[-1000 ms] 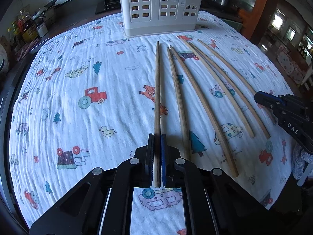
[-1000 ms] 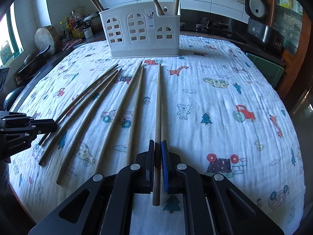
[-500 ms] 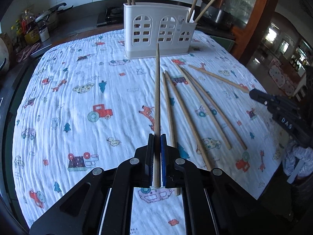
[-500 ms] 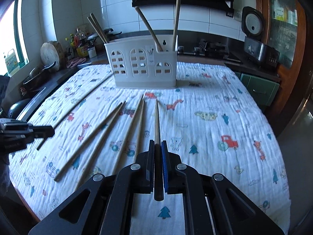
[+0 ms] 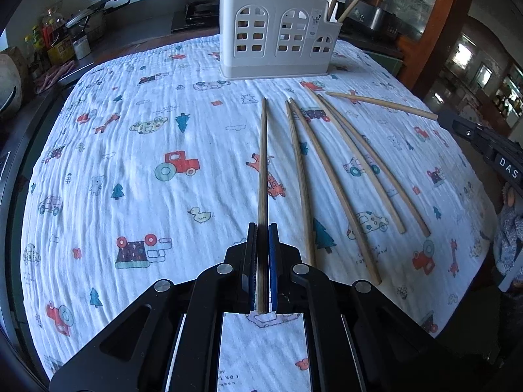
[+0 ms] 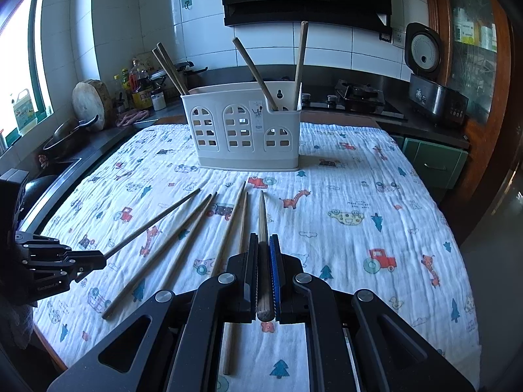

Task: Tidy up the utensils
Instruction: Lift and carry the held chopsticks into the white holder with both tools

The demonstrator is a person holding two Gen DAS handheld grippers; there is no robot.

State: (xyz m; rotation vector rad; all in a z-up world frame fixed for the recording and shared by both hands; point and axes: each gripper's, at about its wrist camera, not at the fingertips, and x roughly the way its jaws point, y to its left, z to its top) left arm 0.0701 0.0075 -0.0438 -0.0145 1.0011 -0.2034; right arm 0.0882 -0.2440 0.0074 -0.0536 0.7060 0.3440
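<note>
Clamping one chopstick [image 5: 263, 176] in left gripper [image 5: 262, 238] fingers, another chopstick [image 6: 261, 225] in right gripper [image 6: 263, 245] marked "DAS", both pointing twelve o'clock toward white caddy [image 6: 243, 130].

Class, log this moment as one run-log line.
left gripper: shut on wooden chopstick | right gripper: shut on wooden chopstick | white plastic utensil caddy: four chopsticks inside

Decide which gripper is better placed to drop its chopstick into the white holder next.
Probably the right gripper: its chopstick points level at the holder, straight ahead. The left gripper, also shut on a chopstick, tilts down toward the cloth.
</note>
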